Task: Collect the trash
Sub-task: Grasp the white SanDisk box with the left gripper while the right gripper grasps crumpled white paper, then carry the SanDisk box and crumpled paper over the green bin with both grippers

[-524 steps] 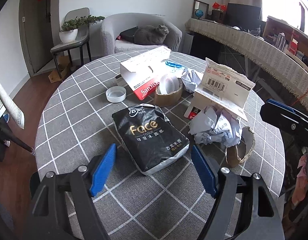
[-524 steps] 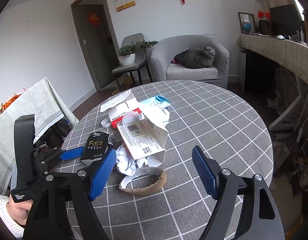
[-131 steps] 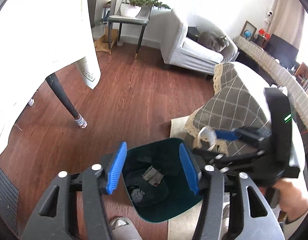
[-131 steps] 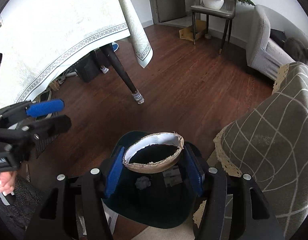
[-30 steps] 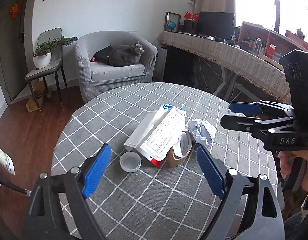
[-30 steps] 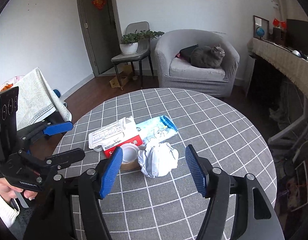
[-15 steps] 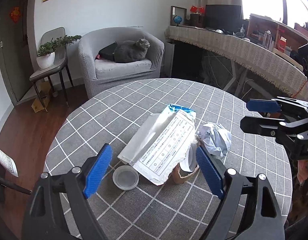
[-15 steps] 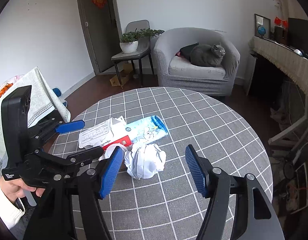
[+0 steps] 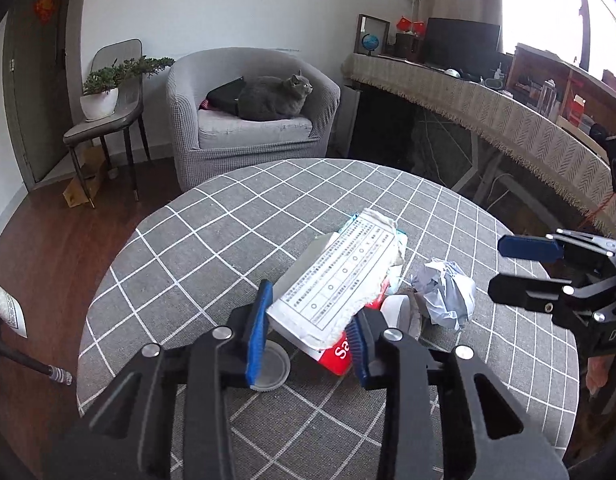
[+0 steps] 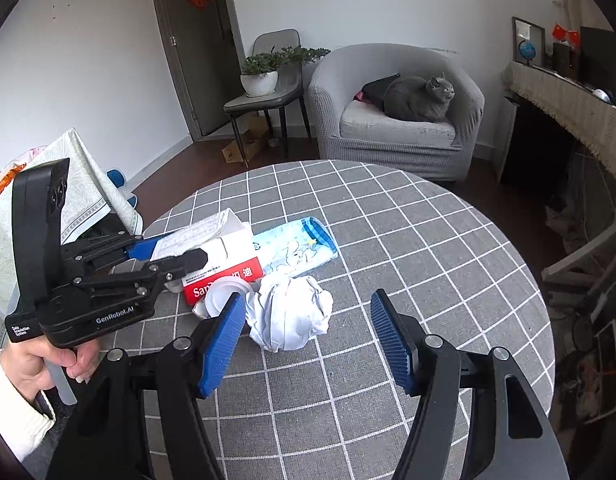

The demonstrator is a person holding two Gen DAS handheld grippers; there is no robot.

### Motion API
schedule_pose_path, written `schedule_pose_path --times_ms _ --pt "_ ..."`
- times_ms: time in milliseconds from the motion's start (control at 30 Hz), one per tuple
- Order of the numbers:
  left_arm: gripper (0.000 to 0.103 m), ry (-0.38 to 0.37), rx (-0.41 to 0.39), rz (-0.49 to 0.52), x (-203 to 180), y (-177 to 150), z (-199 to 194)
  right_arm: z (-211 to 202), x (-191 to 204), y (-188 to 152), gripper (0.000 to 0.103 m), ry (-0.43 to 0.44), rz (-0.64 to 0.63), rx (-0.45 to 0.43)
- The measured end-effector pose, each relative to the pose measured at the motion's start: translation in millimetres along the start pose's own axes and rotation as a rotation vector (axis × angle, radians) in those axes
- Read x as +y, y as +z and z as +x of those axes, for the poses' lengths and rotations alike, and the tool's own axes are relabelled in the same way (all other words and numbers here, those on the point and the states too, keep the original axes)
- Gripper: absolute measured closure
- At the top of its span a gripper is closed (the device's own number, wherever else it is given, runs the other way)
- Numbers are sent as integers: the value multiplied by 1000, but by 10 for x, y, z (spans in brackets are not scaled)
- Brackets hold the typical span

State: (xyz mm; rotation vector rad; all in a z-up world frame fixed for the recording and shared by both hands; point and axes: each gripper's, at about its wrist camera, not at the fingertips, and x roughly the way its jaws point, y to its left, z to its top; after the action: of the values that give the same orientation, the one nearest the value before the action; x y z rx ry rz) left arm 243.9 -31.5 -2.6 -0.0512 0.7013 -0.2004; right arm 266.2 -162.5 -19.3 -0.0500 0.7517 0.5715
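Observation:
A white and red cardboard box [image 9: 336, 280] [image 10: 224, 256] lies on the round checked table [image 9: 188, 260]. My left gripper [image 9: 310, 336] [image 10: 176, 250] has its jaws closing on the box's near end, and both blue pads touch its sides. A crumpled white paper ball [image 9: 448, 296] [image 10: 288, 316] sits to the right of the box. My right gripper [image 10: 308, 340] [image 9: 498, 269] hovers open just short of the ball, with nothing between its fingers. A tape roll [image 9: 396, 312] [image 10: 224, 296] leans beside the box, and a white lid [image 9: 272, 368] lies under the left finger.
A blue printed packet [image 10: 296, 250] lies behind the box. The table's far and right parts [image 10: 428, 240] are bare cloth. A grey armchair with a cat [image 10: 416, 100] and a chair with a plant [image 10: 268, 76] stand beyond. A person's hand [image 10: 48, 364] holds the left gripper.
The left gripper has come down closer to the box and its jaws have drawn in from wide open onto the box's sides. The right gripper has stayed open and almost still.

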Motion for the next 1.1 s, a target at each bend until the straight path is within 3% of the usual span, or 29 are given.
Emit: schedule_pose_path --times_ms 133,800,933,1100 --pt "67 -5 -15 -33 39 22 -25 107 -32 -67 37 84 47 42" --pt "67 -29 -69 -81 175 101 -248 375 -138 -63 35 112 157 84" --pt "67 -25 -71 -84 191 101 -284 442 -109 -51 52 132 156 92" --pt "67 -19 -65 -78 218 71 -357 339 -61 54 53 66 144 47"
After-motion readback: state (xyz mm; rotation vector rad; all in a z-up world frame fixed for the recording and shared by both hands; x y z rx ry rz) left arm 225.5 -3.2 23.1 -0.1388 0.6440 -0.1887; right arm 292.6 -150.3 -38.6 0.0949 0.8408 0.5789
